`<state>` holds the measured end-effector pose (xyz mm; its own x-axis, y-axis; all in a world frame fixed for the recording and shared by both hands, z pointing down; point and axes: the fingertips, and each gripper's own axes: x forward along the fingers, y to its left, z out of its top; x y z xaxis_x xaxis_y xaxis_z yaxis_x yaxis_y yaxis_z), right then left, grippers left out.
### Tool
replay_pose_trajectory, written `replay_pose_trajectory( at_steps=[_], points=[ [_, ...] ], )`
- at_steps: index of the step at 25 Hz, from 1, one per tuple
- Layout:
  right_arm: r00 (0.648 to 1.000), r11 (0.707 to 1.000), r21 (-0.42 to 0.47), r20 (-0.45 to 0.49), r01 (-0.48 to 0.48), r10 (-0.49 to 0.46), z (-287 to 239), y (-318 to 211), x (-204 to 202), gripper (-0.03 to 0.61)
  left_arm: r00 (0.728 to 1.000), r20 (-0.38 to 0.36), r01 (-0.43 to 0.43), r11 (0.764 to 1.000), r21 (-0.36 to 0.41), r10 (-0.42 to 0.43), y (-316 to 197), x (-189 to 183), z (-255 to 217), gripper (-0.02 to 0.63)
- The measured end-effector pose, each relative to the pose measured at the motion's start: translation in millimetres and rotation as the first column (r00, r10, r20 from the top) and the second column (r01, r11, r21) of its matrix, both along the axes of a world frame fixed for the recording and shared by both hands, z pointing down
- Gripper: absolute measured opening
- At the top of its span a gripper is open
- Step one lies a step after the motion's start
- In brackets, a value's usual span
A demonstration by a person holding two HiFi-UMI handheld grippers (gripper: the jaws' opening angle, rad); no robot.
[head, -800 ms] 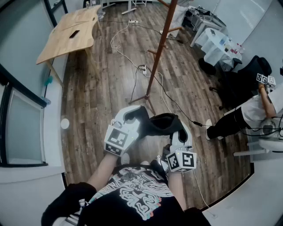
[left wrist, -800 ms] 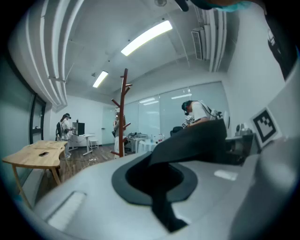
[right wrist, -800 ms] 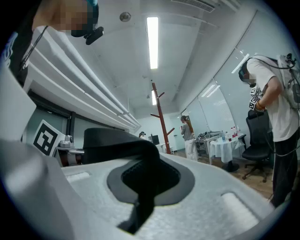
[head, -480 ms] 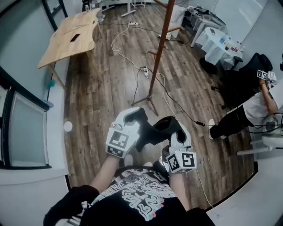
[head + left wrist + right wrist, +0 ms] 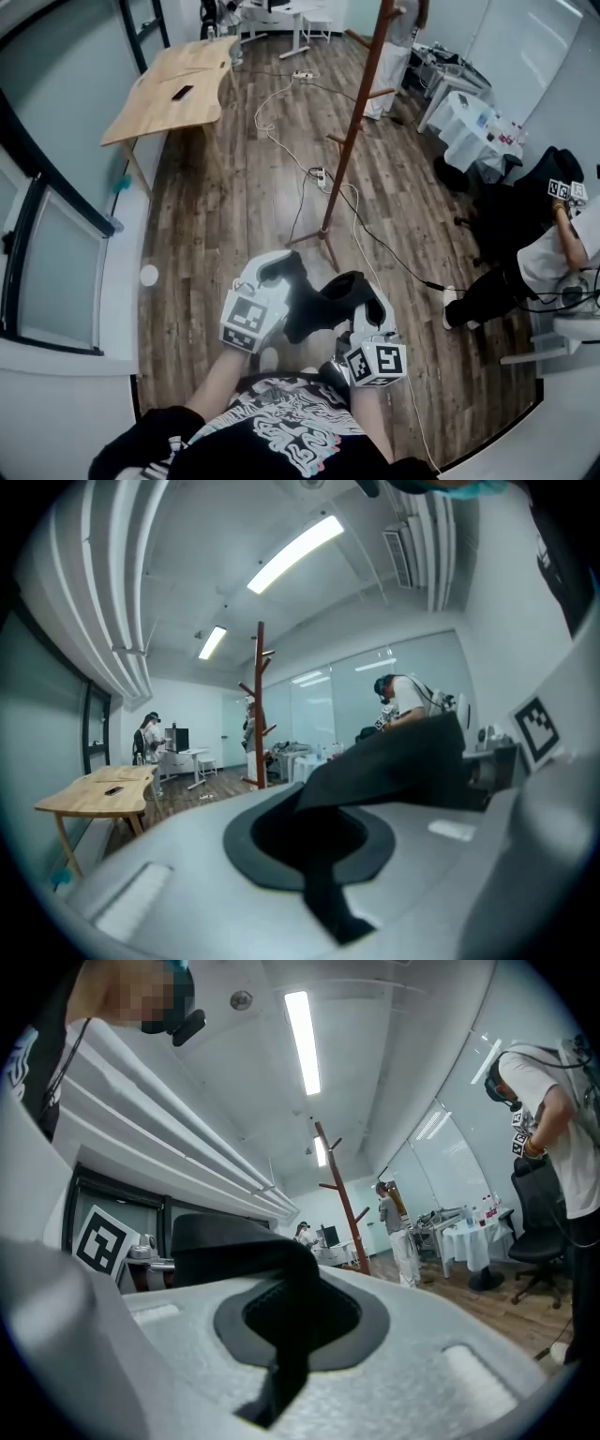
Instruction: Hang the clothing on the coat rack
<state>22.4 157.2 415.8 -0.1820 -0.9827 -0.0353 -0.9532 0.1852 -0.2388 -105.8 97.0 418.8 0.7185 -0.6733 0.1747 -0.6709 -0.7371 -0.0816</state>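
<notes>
I hold a black garment (image 5: 319, 302) low in front of me between both grippers. My left gripper (image 5: 287, 269) is shut on one end of it; a dark strip of the cloth (image 5: 328, 897) runs out from between its jaws. The right gripper (image 5: 366, 289) is shut on the other end, with a fold of the garment (image 5: 281, 1288) pinched in its jaws. The brown wooden coat rack (image 5: 352, 141) stands on the floor ahead of me, its pegs bare. Its base (image 5: 323, 239) is just beyond the grippers. The coat rack (image 5: 260, 705) also shows far off in the left gripper view, and the coat rack (image 5: 342, 1194) in the right gripper view.
Cables and a power strip (image 5: 319, 174) lie on the wood floor around the rack's base. A wooden table (image 5: 178, 89) stands at the far left. A person (image 5: 539, 258) sits at the right by a black chair. A white table (image 5: 469, 117) and another person (image 5: 398, 37) are behind the rack.
The head view has tilted up, showing more of the rack and the room. Both grippers keep their hold, and the garment between them looks more bunched.
</notes>
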Motion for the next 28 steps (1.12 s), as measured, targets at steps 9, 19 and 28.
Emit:
replay_pose_trajectory(
  at_steps=[9, 19, 28],
  points=[
    [1.000, 1.000, 0.017, -0.009, 0.019, -0.019, -5, 11, 16, 0.012, 0.999, -0.012, 0.053, 0.998, 0.018, -0.053, 15, 0, -7, -0.006],
    [0.999, 0.998, 0.045, -0.024, 0.033, -0.032, -11, 25, 56, 0.011, 0.997, -0.022, 0.076, 0.997, 0.024, -0.075, 31, 32, -7, -0.006],
    [1.000, 0.998, 0.057, -0.024, 0.019, -0.017, -11, 40, 95, 0.011, 0.997, -0.031, 0.065, 0.997, 0.041, -0.064, 44, 65, -10, -0.006]
  ],
)
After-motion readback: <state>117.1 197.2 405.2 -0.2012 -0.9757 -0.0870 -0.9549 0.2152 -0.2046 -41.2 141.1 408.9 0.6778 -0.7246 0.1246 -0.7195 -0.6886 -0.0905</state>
